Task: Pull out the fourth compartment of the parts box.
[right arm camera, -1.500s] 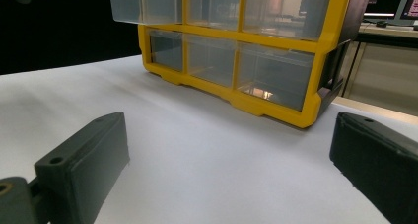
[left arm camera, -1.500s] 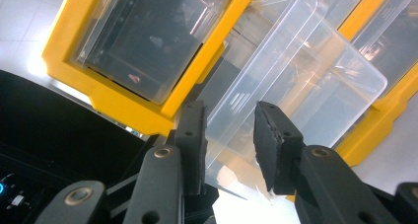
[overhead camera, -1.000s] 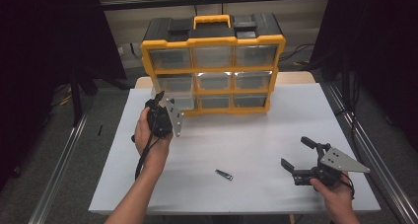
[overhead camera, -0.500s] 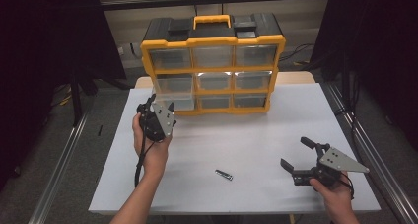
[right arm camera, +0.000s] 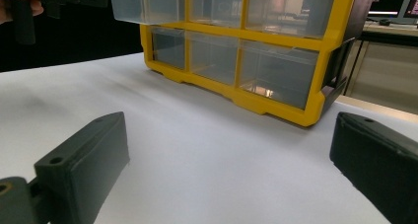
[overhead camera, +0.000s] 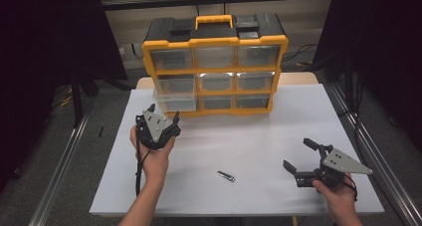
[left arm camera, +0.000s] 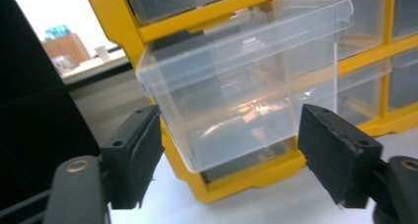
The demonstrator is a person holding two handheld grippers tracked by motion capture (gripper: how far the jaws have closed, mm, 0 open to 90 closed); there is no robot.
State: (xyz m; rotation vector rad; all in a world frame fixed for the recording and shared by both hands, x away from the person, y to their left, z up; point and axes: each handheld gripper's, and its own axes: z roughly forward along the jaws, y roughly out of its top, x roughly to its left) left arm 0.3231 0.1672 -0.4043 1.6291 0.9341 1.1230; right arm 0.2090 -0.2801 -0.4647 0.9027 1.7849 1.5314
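Nine clear drawers sit in the yellow-and-black organiser cabinet at the far edge of the white table, and one of them, the clear drawer at the left end of the middle row, is pulled partway out of its slot. In the left gripper view this drawer juts forward from the yellow frame, looks empty, and lies just ahead of the two black jaws, framed between them but touched by neither.

The left hand-held gripper is held above the table just in front of the cabinet's lower left corner, its jaws spread apart and pointing up toward the drawer; the person's left hand wraps its grip from below (a black cable trails down past the wrist).

The right hand-held gripper rests low near the table's near right corner, well apart from the cabinet, jaws wide apart and holding nothing. From the right gripper view the cabinet stands across a bare stretch of table.

A small dark metal piece, too small to identify, lies on the table between the two grippers, nearer the front edge.
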